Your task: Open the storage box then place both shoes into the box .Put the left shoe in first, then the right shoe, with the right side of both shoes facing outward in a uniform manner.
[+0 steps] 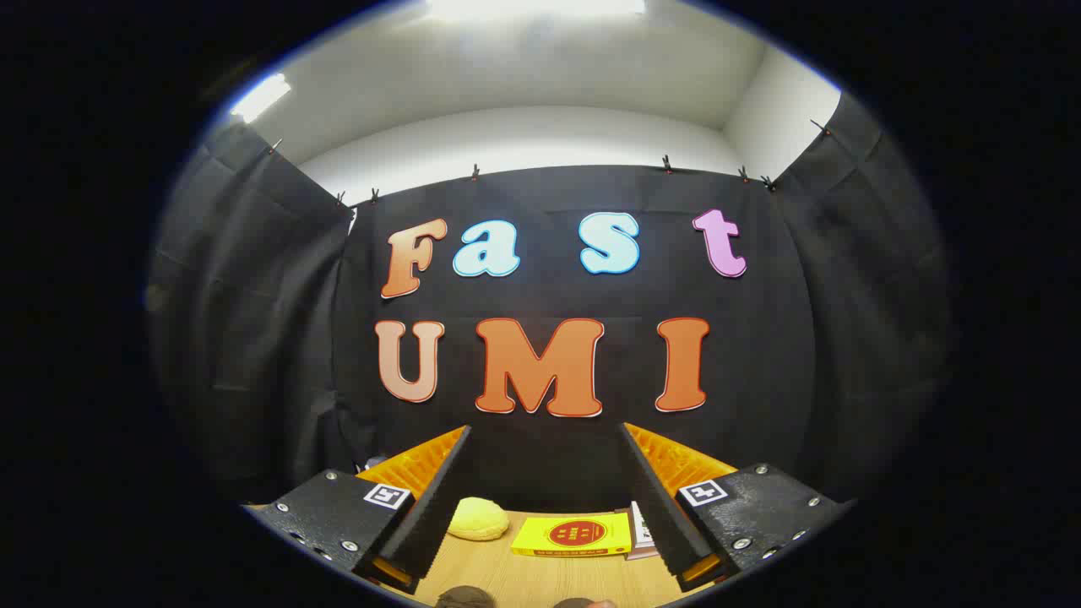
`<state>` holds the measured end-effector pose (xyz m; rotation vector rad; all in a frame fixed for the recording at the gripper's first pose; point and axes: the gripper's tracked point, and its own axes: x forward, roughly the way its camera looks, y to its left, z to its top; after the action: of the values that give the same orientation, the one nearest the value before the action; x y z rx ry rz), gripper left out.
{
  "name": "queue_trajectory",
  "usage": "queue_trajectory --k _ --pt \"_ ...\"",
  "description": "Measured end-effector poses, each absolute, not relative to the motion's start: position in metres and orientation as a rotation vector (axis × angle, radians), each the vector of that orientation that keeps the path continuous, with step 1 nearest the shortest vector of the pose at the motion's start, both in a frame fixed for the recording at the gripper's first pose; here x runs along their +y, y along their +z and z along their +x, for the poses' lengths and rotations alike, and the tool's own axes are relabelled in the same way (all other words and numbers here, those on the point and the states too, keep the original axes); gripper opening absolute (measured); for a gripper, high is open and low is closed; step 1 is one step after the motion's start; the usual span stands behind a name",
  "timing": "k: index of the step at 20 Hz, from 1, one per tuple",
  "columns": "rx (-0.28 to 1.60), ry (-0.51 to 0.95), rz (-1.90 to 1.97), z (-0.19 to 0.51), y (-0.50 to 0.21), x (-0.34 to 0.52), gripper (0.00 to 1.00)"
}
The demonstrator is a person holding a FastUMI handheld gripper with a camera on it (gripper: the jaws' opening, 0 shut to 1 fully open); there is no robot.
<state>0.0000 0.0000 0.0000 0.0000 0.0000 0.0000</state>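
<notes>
Gripper view, tongs (545, 494) spread wide (empty), rounded bun (478, 518), flat book (574, 535).

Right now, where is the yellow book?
The yellow book lies on the wooden table, beyond the open claw, beside a yellow bun.

Gripper (545, 490) standing wide apart, fingers showing ribbed, toothed inner faces and grainy matt outer plates with shiny metal screw heads; nothing between them. Table (524, 578), bottom centre, looking like pale wood-grain laminate, smooth, lightly sheened. Yellow book (574, 536) lying on it, cover looking like glossy card. Yellow bun-shaped thing (478, 518) beside it showing a soft, dull, slightly dimpled skin. Booth wall (253, 338) hanging as matt black cloth, creased, clipped along the top
</notes>
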Motion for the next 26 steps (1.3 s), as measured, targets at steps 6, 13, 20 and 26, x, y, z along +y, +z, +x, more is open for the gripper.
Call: queue_trajectory --k 6,13,20,26 --pt "0.009 0.007 0.0 -0.005 0.001 0.001 0.99" --pt "0.001 0.024 0.013 0.0 0.012 0.009 0.99" --pt "0.06 0.085 0.035 -0.003 0.004 0.034 1.0" --pt "0.205 0.188 0.136 -0.013 -0.033 0.076 1.0"
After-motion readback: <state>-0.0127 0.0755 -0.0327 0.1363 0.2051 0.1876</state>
